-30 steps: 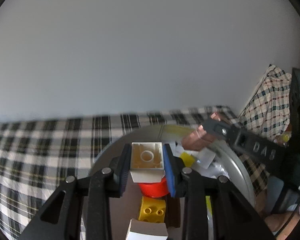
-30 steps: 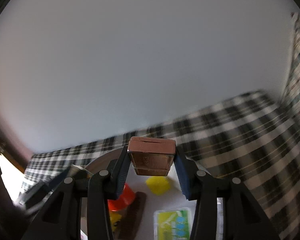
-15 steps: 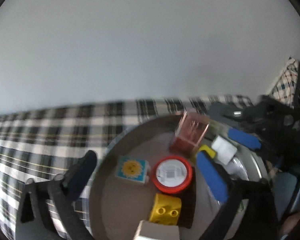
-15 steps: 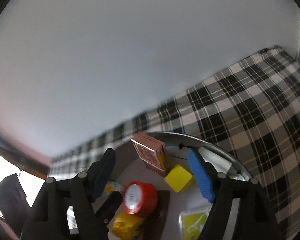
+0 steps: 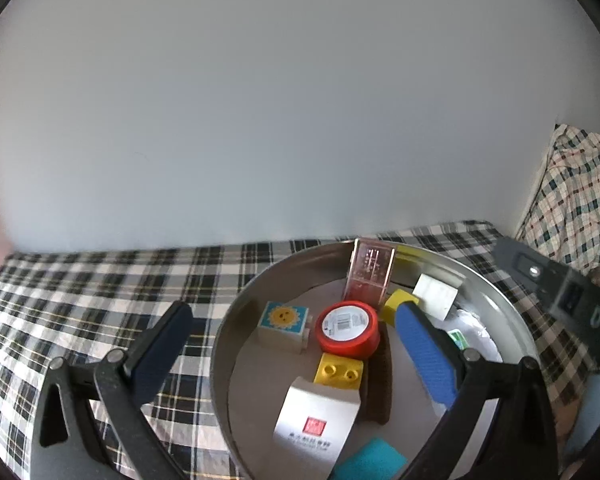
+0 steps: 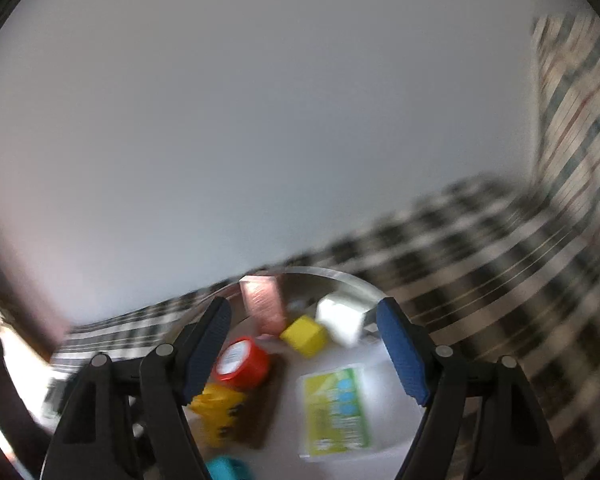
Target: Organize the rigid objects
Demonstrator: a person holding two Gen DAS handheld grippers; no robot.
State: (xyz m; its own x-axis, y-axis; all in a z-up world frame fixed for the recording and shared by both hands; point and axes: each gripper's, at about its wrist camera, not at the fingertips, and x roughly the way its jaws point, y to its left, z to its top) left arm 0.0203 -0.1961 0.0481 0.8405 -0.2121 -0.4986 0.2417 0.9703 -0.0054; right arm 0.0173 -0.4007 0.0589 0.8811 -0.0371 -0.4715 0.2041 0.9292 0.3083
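A round metal tray point(image 5: 236, 312) lies on a checked cloth and holds several small objects. My left gripper point(image 5: 296, 344) is open and empty above the tray's left half. Under it sit a sun-picture block point(image 5: 284, 320), a red round tin point(image 5: 347, 328), a yellow brick point(image 5: 339, 372) and a white box point(image 5: 316, 420). A copper-coloured box point(image 5: 370, 276) leans against the far rim. My right gripper point(image 6: 306, 344) is open and empty over the same tray point(image 6: 332, 274), above the copper box point(image 6: 262, 300), a yellow cube point(image 6: 304, 335), a white block point(image 6: 342, 318) and a green card point(image 6: 336, 412).
The checked cloth point(image 5: 80, 292) spreads to the left of the tray and a checked pillow point(image 5: 572, 196) stands at the far right. Part of the right gripper's body point(image 5: 560, 292) crosses the right edge of the left wrist view. A plain wall fills the background.
Both grippers opened and let go: the left one released the white block, the right one the copper box, and both objects now rest in the tray. Both grippers drew back.
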